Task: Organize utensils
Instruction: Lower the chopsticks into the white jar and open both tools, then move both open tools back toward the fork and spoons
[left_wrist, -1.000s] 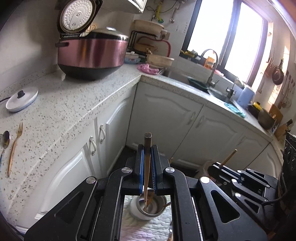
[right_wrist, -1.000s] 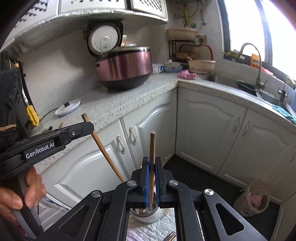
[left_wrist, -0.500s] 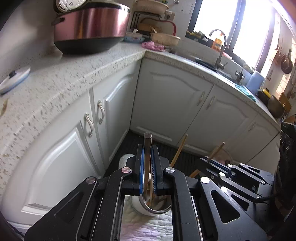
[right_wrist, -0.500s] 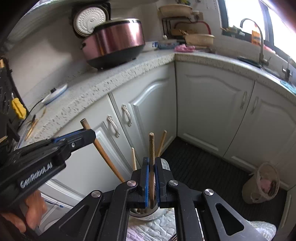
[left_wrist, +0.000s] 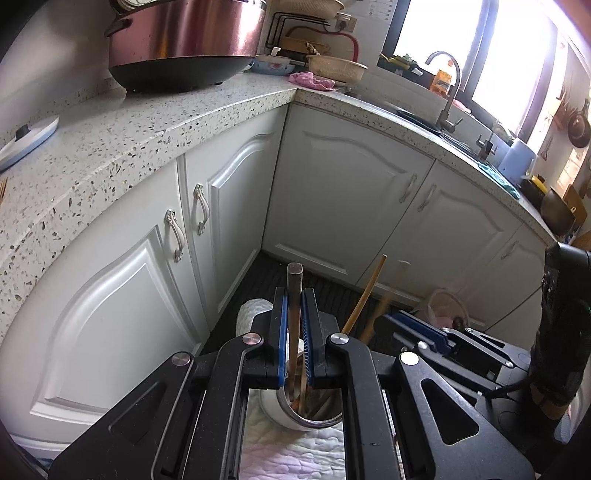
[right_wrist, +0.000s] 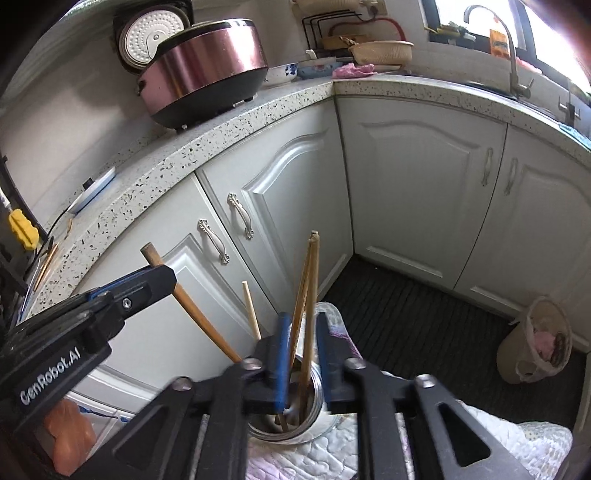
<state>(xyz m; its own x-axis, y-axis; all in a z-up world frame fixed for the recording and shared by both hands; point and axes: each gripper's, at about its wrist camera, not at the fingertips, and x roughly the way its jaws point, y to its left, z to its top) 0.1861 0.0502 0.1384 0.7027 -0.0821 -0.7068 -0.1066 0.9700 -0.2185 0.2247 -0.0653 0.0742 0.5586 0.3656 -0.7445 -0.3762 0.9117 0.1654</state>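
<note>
A chopstick (left_wrist: 294, 317) is clamped between the fingers of the left gripper (left_wrist: 294, 332), its lower end inside the cup (left_wrist: 295, 415). The right gripper (right_wrist: 300, 354) stands partly open above the cup; its fingers have just been opening, and a chopstick (right_wrist: 308, 295) stands loose between them without being pressed. The cup rests on a quilted cloth (right_wrist: 332, 454).

Risks, as judged:
- The loose chopstick may be caught by the right fingers during withdrawal and flicked out of the cup.
- The cup may be tipped on the soft cloth if the clamped chopstick is levered sideways before release.
- The two grippers are close above the cup; a collision is possible.
</note>
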